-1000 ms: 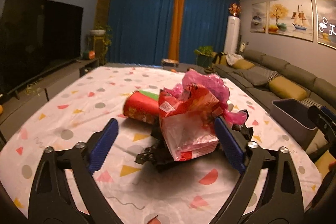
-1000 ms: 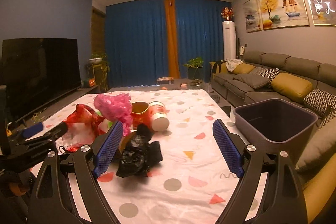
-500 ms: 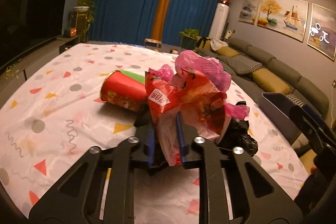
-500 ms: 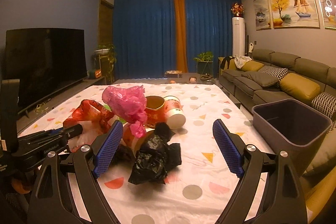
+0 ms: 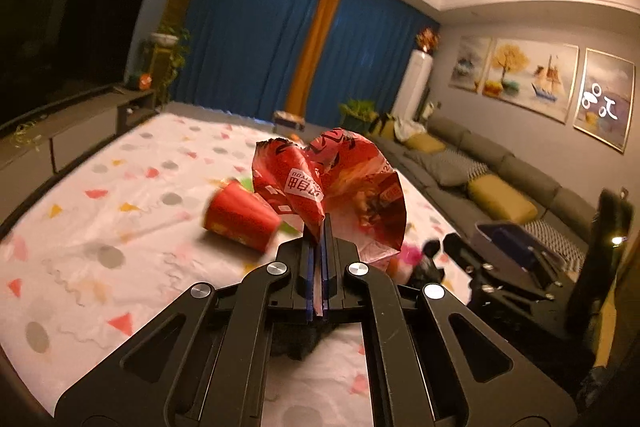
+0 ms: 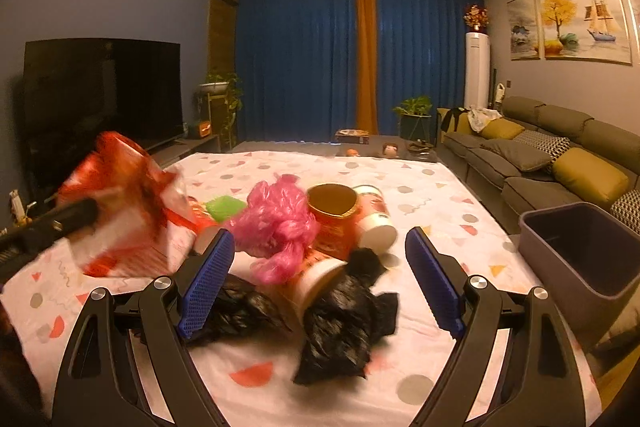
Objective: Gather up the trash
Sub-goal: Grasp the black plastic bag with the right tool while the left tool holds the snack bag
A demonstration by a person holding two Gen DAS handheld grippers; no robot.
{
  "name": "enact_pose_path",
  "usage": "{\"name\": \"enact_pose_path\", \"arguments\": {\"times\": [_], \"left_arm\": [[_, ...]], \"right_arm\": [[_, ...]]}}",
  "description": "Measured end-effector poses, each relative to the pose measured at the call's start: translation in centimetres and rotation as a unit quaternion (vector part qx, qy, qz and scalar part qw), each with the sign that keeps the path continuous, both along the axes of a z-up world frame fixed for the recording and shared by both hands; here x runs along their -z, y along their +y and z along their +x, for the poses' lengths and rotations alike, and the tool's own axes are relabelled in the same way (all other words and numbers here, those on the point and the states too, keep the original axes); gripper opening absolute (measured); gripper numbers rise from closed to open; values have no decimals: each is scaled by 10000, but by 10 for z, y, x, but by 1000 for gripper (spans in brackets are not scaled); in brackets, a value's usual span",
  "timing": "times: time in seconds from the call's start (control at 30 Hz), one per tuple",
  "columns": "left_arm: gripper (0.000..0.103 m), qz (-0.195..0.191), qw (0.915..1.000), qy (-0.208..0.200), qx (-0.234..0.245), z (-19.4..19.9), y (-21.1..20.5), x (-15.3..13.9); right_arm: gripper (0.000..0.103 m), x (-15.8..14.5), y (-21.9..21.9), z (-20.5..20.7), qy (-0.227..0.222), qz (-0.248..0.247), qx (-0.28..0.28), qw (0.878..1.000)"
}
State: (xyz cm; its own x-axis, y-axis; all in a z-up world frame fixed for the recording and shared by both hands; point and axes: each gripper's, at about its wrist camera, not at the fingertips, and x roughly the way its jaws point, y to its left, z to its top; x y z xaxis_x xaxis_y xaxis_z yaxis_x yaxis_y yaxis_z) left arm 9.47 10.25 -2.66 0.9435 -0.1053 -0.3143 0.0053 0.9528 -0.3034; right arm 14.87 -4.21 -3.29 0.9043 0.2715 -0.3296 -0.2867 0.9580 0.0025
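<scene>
My left gripper (image 5: 319, 247) is shut on a crumpled red snack bag (image 5: 340, 183) and holds it above the table; the bag also shows blurred in the right wrist view (image 6: 120, 203). My right gripper (image 6: 316, 283) is open over a trash pile: a pink plastic bag (image 6: 280, 223), a black plastic bag (image 6: 344, 323), an orange cup (image 6: 334, 215) and a white-rimmed cup (image 6: 374, 217). A red paper cup (image 5: 240, 221) lies on its side on the table. A grey bin (image 6: 580, 247) stands at the right table edge.
The table has a white cloth with coloured shapes (image 6: 432, 187). A sofa with cushions (image 6: 560, 155) runs along the right. A TV (image 6: 100, 95) stands at the left. Blue curtains close the far wall.
My left gripper closed on the red snack bag and lifted it off the pile. My right gripper moved closer to the pile and stays open.
</scene>
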Motion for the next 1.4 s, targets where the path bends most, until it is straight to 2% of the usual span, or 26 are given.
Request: {"name": "enact_pose_path", "arguments": {"times": [0.17,0.33,0.57,0.77,0.9,1.1,1.2,1.3,1.37,1.4], "left_arm": [[2,-16,9993,43,-380,-4,19,1],[2,-121,9985,105,-520,-8,31,8],[2,-127,9987,73,-494,-11,33,9],[2,-138,9989,87,-434,-12,30,11],[2,-136,9992,102,-375,-10,28,12],[2,-96,9994,95,-309,-9,20,11],[2,-73,9995,114,-288,-9,17,11],[2,-58,9995,114,-272,-10,14,10],[2,-23,9996,108,-268,-10,13,9],[2,-9,9996,109,-267,-11,12,9]], "right_arm": [[85,3,16,11,84,-79,-89,9999],[82,16,21,14,359,-85,-152,9992],[70,30,6,15,731,45,-15,9973],[63,34,-12,5,774,11,156,9969],[60,33,-22,6,938,23,317,9951],[55,39,-19,14,1263,-73,168,9918],[44,44,-14,20,1463,-175,89,9891],[22,48,-14,25,1610,-190,45,9868],[11,49,-13,23,1582,-187,22,9872],[9,48,-13,21,1541,-191,7,9879]]}}
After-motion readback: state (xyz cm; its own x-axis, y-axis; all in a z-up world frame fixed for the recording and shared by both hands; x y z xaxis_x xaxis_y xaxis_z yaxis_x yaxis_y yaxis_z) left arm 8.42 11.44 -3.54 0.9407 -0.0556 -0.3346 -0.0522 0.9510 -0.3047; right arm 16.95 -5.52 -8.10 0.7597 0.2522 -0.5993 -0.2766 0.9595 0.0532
